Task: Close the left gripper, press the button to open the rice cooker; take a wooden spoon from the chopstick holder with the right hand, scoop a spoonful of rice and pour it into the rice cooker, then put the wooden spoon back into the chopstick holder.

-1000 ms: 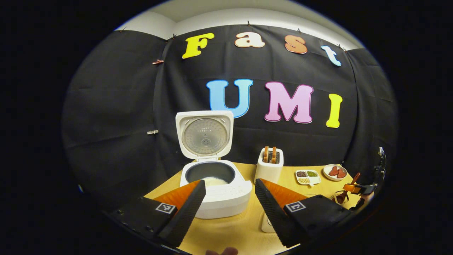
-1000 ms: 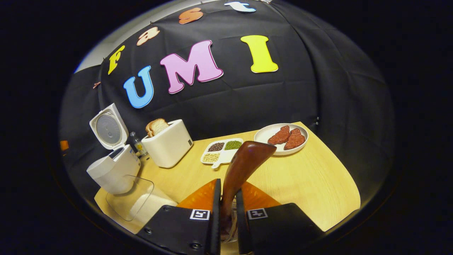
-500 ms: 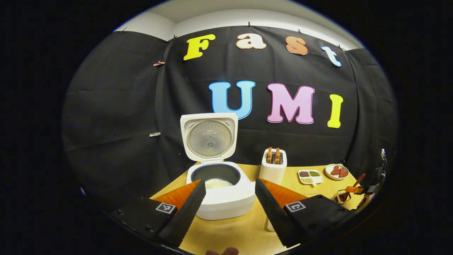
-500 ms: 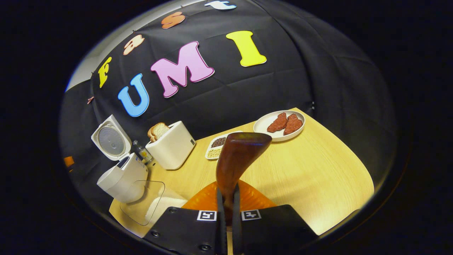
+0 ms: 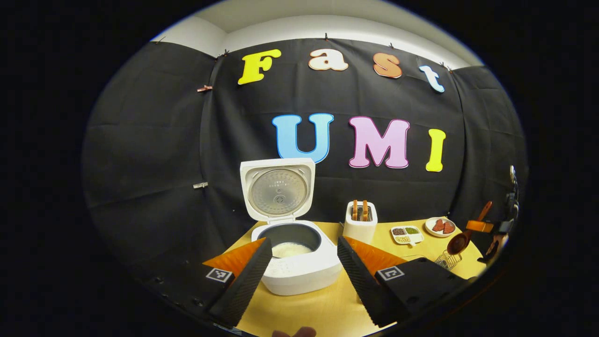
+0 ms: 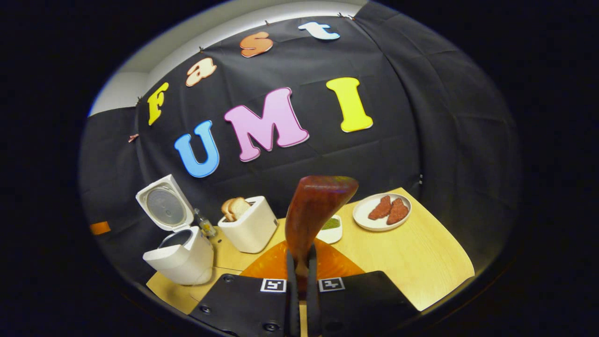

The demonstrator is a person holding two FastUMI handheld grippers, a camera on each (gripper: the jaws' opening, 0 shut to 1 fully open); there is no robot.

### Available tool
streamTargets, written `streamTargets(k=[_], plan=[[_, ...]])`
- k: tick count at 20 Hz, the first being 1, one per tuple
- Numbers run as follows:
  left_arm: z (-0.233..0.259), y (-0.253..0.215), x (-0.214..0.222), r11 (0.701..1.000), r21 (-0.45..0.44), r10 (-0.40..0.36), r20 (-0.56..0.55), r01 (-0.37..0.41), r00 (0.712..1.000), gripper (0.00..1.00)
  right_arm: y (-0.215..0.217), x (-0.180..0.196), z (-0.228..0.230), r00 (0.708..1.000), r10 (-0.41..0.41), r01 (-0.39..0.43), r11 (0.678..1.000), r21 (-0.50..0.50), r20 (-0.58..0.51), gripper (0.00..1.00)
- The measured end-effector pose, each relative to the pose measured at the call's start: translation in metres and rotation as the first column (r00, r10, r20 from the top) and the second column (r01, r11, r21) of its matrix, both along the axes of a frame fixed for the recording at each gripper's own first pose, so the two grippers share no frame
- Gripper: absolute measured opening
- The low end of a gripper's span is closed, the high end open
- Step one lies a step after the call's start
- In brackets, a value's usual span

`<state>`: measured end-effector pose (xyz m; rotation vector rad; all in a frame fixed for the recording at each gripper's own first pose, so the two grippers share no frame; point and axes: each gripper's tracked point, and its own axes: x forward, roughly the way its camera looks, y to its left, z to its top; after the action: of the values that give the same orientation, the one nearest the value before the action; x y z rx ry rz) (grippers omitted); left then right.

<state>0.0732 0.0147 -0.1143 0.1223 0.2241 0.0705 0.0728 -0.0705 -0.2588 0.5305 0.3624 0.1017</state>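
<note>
Wooden spoon (image 6: 312, 220) is clamped by its handle between my right gripper (image 6: 299, 281) jaws, bowl end lifted just above the wire chopstick holder (image 5: 447, 260) at the desk's right side in the left gripper view. My left gripper (image 5: 302, 269) hangs with its jaws wide in front of the rice cooker (image 5: 295, 255), whose lid stands up. I judge the scoop comes next: I should keep the bowl level, grip firm, and carry it low toward the rice.
</note>
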Motion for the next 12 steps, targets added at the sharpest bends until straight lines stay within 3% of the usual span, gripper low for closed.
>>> streamTargets(k=[3, 6, 8, 12], plan=[[0.001, 0.009, 0.002, 1.0, -0.001, -0.028, 0.001, 0.028, 1.0, 0.96, 0.056, -0.003, 0.018, 0.994, 0.1, -0.098, 0.994, -0.049, 0.04, 0.1], [0.0, 0.018, 0.006, 0.999, -0.01, -0.047, -0.004, 0.047, 0.999, 0.96, 0.124, -0.01, 0.008, 0.968, 0.249, -0.242, 0.953, -0.183, 0.019, 0.1], [-0.001, 0.025, 0.009, 0.998, -0.011, -0.062, -0.007, 0.062, 0.998, 0.96, 0.156, -0.011, -0.013, 0.946, 0.323, -0.315, 0.891, -0.326, -0.029, 0.1], [-0.007, 0.036, 0.012, 0.996, -0.025, -0.086, -0.012, 0.085, 0.996, 0.96, 0.198, -0.012, -0.052, 0.909, 0.398, -0.396, 0.729, -0.558, -0.125, 0.11]])
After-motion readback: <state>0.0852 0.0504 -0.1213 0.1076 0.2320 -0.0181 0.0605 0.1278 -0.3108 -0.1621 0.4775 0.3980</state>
